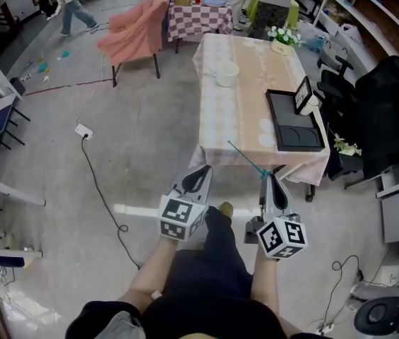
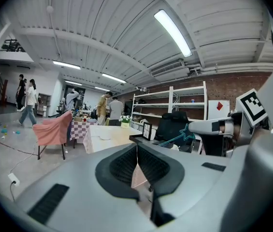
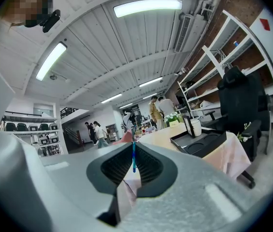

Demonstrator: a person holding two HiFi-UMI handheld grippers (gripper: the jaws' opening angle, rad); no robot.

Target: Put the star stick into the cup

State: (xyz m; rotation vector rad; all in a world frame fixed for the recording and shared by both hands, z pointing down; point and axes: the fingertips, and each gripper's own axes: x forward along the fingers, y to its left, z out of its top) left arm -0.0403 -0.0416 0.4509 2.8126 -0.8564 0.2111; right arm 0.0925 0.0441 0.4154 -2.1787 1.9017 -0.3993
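Observation:
My right gripper (image 1: 268, 180) is shut on a thin teal star stick (image 1: 245, 158), which slants up and to the left from its jaws toward the table's near edge. In the right gripper view the stick (image 3: 133, 156) stands upright between the closed pads. The left gripper view shows the stick's star end (image 2: 188, 131) at the tip of the right gripper. My left gripper (image 1: 200, 173) is shut with nothing in it and hangs beside the right one, over the floor. A white cup (image 1: 226, 73) stands far off on the table's left side.
The long table (image 1: 245, 115) with a pale cloth holds a black tray (image 1: 294, 122), a second white cup (image 1: 313, 103) and a flower pot (image 1: 282, 38). A black office chair (image 1: 379, 111) stands to the right and a pink-draped chair (image 1: 139, 30) to the far left. A cable (image 1: 93, 171) crosses the floor.

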